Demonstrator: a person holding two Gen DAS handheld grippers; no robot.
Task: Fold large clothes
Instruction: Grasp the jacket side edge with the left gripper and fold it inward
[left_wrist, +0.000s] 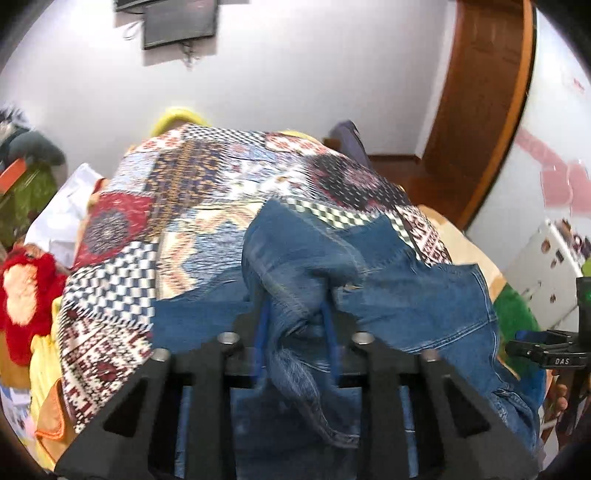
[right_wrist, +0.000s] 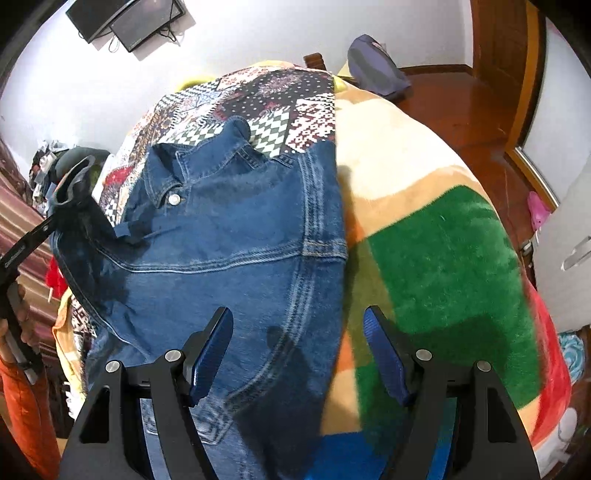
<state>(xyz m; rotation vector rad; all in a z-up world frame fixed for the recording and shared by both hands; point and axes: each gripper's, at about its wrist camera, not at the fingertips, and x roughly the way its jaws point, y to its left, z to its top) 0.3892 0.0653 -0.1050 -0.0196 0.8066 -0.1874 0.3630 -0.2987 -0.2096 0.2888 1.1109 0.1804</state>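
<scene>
A blue denim jacket (right_wrist: 229, 251) lies on the bed, collar toward the far end, partly over a patchwork quilt (right_wrist: 280, 96). My left gripper (left_wrist: 295, 321) is shut on a bunched fold of the jacket (left_wrist: 369, 266) and holds it lifted above the quilt (left_wrist: 177, 206). It also shows in the right wrist view (right_wrist: 74, 195) at the jacket's left edge. My right gripper (right_wrist: 299, 350) is open and empty, its blue pads straddling the jacket's right side seam just above the cloth.
A fleece blanket (right_wrist: 443, 266) with green, cream and orange blocks covers the bed's right side. A red plush toy (left_wrist: 26, 284) and piled clothes sit at the left. A dark bag (right_wrist: 376, 66) lies at the bed's far end. A wooden door (left_wrist: 480, 92) stands beyond.
</scene>
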